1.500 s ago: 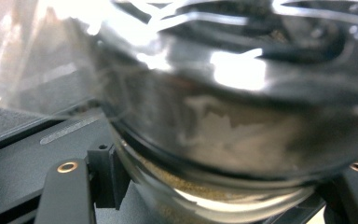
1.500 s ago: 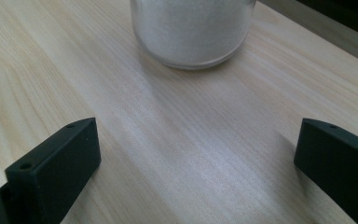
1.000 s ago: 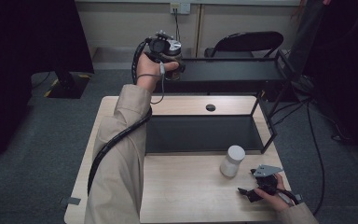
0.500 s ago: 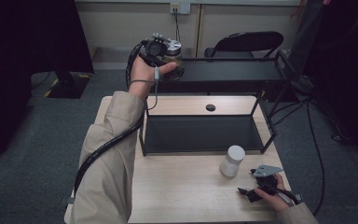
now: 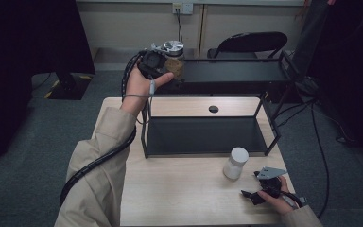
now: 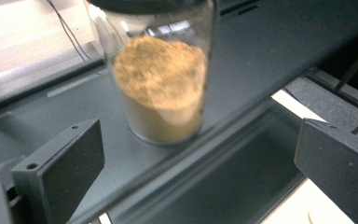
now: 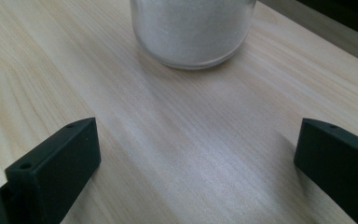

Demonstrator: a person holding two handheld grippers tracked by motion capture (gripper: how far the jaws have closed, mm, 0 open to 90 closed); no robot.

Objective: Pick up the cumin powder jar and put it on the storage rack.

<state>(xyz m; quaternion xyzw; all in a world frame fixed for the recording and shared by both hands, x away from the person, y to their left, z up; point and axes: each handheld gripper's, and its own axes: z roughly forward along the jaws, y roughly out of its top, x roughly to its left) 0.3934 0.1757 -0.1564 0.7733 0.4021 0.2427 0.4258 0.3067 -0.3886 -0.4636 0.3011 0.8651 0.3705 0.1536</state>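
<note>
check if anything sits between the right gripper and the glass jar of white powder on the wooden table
Nothing visible does. In the right gripper view, the right gripper has its jaws open toward the glass jar of white powder, with bare light wooden table between them. The black metal shelf rack stands behind the jar.

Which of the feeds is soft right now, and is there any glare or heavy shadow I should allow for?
Left gripper view: the jar of brown powder on the black shelf is smeared by motion blur, with pale reflections on its glass. Right gripper view: the jar of white powder and wooden table are fairly sharp, with a soft sheen on the wood. High view: dim, both outer sides nearly black.
</note>
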